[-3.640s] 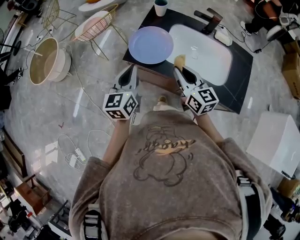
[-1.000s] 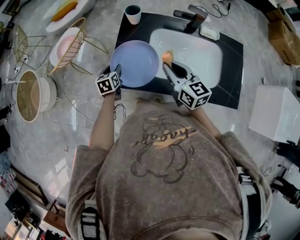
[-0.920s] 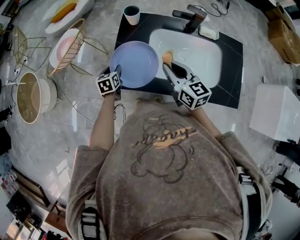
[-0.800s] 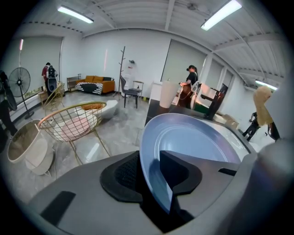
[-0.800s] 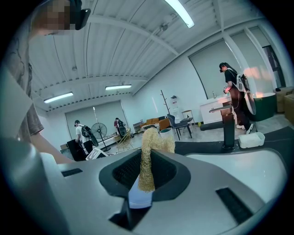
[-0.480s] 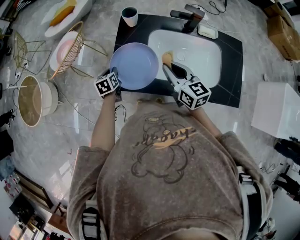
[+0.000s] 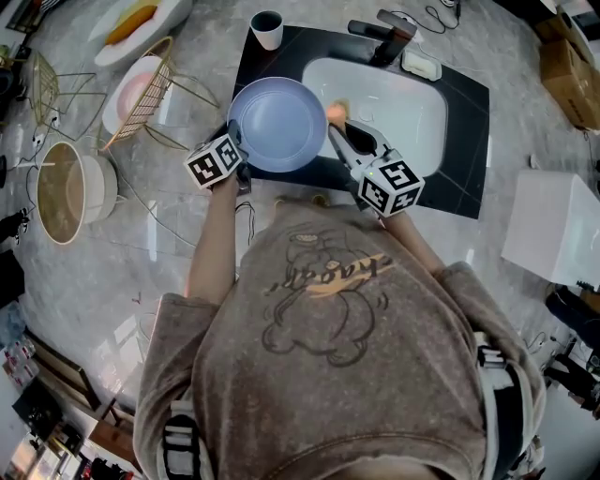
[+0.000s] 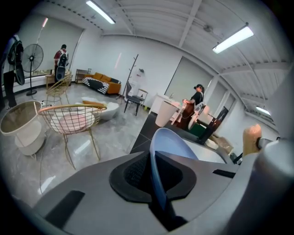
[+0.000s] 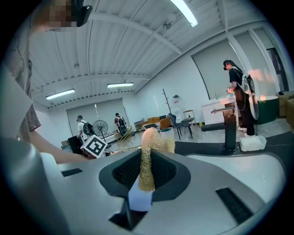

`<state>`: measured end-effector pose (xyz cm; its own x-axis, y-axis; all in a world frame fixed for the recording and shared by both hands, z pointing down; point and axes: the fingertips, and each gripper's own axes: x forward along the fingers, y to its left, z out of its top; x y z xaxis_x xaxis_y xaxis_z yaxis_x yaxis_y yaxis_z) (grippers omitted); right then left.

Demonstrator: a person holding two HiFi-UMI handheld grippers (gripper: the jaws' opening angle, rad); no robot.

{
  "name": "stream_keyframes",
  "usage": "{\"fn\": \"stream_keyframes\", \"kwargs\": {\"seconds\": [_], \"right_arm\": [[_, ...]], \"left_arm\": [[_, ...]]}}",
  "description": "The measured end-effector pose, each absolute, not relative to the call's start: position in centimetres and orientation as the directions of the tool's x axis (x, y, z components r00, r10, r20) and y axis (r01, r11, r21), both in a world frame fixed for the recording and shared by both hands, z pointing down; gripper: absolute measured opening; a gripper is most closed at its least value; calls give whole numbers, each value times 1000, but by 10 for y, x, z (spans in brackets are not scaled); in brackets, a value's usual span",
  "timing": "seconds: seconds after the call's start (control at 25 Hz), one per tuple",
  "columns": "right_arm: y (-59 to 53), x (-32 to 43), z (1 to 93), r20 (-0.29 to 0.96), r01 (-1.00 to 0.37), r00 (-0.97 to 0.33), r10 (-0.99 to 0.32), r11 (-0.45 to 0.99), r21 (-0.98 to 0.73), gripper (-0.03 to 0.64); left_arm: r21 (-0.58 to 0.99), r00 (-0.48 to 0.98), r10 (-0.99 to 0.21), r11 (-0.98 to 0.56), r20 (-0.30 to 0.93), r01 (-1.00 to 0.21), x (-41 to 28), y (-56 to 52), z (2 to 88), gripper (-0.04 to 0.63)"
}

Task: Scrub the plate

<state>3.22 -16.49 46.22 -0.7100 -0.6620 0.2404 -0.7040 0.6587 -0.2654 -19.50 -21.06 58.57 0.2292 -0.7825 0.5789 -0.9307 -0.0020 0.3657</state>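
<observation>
Left gripper (image 8: 155, 176) has its jaws nearly together, having just been closing, and the pads now pinch the near rim of the round pale-blue plate (image 8: 173, 143). The rim runs edge-on through the gap between the jaws, and the rest of the plate fans out ahead of the tips and a bit to their right. In the head view the plate sits just ahead of the left jaws, over the black countertop (image 7: 281, 56) and just beside the white sink basin (image 7: 412, 127). Right gripper (image 9: 146, 176) has its jaws narrow, clamped on a tan fibrous scrubbing pad (image 9: 148, 153). The pad stands upright between the pads, its rounded top sticking out past the tips and a pale-blue backing showing at its base. In the head view the pad sits by the plate's right edge, over the near-left corner of the basin; cannot tell whether pad and plate touch. Far ahead of the right jaws stands a dark faucet (image 7: 382, 37), with a small white soap dish (image 7: 422, 64) to its right. Ahead of the left jaws, past the plate, is a white cup with a dark inside (image 7: 267, 28). Off to the left of the left jaws is a gold wire rack holding a pink dish (image 7: 141, 84).
</observation>
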Motion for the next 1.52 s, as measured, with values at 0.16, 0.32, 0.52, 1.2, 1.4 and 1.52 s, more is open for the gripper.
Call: {"fn": "stream_keyframes", "kwargs": {"seconds": [0.16,0.32,0.52,1.2,1.4,1.52], "right_arm": [[-165,30,461,245,-697,-717,-652,674,-245,55],[-163,22,460,255,-677,-734,-629,706,-209,55],[-160,1,458,287,-627,-766,-575,767,-136,55],[-152,-38,491,526,-488,-719,-454,869,83,55],[-152,-37,494,532,-489,-714,-455,868,87,55],[-155,-39,491,531,-487,-713,-458,868,96,55]], "left_arm": [[381,248,-793,-21,557,-924,-186,-209,573,32],[403,277,-813,-57,512,-913,-172,-207,553,31],[424,309,-838,-104,450,-900,-153,-207,521,31],[526,408,-851,-193,331,-828,-107,-203,471,34],[532,431,-844,-218,318,-819,-101,-203,466,38],[539,432,-844,-215,317,-815,-103,-202,466,38]]}}
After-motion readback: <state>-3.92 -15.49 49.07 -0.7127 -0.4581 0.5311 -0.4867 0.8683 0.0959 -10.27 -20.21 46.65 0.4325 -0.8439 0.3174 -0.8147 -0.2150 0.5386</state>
